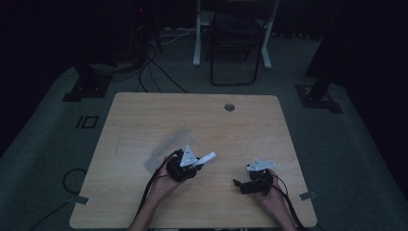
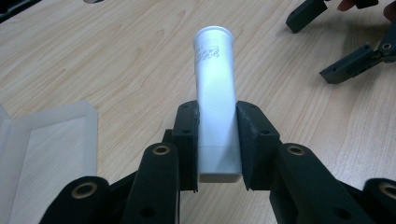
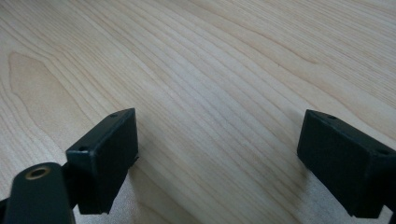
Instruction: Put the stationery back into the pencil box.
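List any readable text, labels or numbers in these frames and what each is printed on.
White tube clamped in the left gripper: several lines of small grey print near its far end, too blurred to read.
No other text shows on the wooden table, the translucent bag or the right gripper.

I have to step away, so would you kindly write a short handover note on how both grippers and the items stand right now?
Left gripper: shut on the white tube, gripping near its flat crimped end; the round end points away.
Right gripper: open and holding nothing, low over the bare wooden table, to the right of the left gripper.
Clear plastic bag: lying flat on the table behind the left gripper.
Done: tube picked up.
Left: probably to bring tube and bag together; the right gripper looks free to help.
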